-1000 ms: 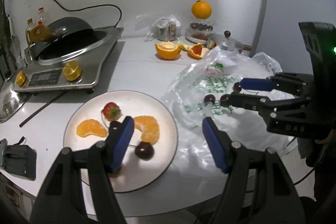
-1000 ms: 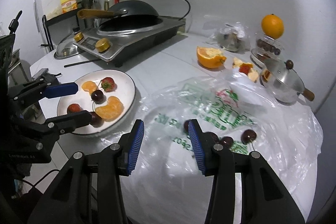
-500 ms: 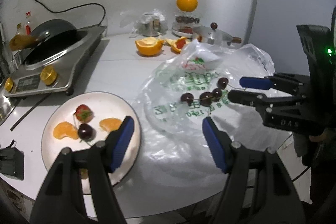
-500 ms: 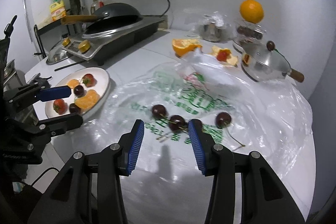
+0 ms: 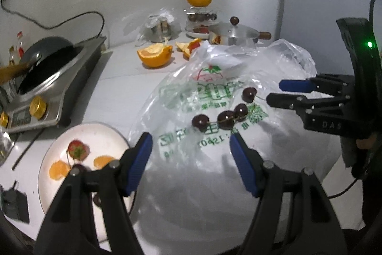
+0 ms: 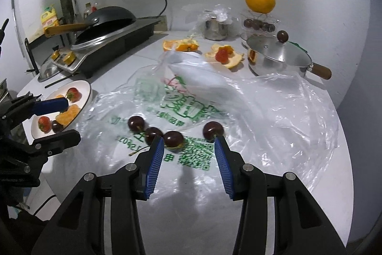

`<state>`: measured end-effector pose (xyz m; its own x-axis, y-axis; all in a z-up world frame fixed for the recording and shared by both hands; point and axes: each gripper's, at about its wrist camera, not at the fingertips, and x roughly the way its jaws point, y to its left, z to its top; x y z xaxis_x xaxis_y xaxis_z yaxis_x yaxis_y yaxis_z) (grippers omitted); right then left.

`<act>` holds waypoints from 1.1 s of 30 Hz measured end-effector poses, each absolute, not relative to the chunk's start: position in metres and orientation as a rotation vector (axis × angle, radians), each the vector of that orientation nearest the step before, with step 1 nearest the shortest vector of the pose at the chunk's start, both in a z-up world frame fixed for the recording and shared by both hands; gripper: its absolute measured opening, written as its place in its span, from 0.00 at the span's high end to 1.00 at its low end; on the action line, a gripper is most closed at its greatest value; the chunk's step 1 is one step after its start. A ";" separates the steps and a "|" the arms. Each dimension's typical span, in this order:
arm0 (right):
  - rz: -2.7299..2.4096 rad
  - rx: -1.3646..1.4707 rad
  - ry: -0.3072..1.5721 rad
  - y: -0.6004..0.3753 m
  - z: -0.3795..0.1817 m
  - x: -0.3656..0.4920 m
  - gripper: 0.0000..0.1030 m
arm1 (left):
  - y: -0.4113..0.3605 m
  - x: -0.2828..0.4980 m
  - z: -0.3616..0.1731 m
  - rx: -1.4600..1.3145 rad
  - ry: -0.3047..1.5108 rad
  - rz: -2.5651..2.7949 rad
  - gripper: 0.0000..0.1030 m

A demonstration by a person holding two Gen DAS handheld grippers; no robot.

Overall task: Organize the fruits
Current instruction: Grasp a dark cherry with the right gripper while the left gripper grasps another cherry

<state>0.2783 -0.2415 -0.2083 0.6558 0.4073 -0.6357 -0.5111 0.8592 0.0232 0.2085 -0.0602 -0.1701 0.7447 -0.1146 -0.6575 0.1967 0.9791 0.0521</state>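
Four dark cherries (image 6: pixel 173 138) lay in a loose row on the clear plastic bag (image 6: pixel 274 106), which was spread flat over the table (image 5: pixel 124 78). In the right wrist view the right gripper (image 6: pixel 189 144) had its blue pads parted with nothing between them, and the row sat just beyond the tips, at about twelve o'clock. The third cherry from the left lay just inside the left pad, while the lone cherry (image 6: pixel 213 130) at one o'clock sat just above the right pad's tip. The row ran roughly nine to three, across the line of the jaws, with thin stems trailing toward six and seven o'clock.

The left gripper (image 5: pixel 191 147) was also spread and empty. In its own view the same cherries lay farther off, at twelve to one o'clock, with the right gripper's tips close beside them at three o'clock. The white plate (image 5: pixel 47 166), already holding a strawberry (image 5: pixel 76 150), orange segments (image 5: pixel 58 169) and a cherry, sat at its eight o'clock.

The right hand looked the nearer one, so the next pick likely fell to it: a short push forward to bracket one cherry, with crowding by neighbours the main risk.
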 end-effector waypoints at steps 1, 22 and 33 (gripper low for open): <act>0.522 -0.160 0.680 -0.243 -0.209 0.281 0.55 | -0.062 0.212 -0.170 0.130 0.709 -0.170 0.33; 0.522 -0.132 0.703 -0.248 -0.226 0.325 0.58 | -0.080 0.270 -0.206 0.289 0.806 -0.165 0.37; 0.527 -0.118 0.741 -0.245 -0.236 0.342 0.63 | -0.089 0.288 -0.223 0.359 0.830 -0.195 0.50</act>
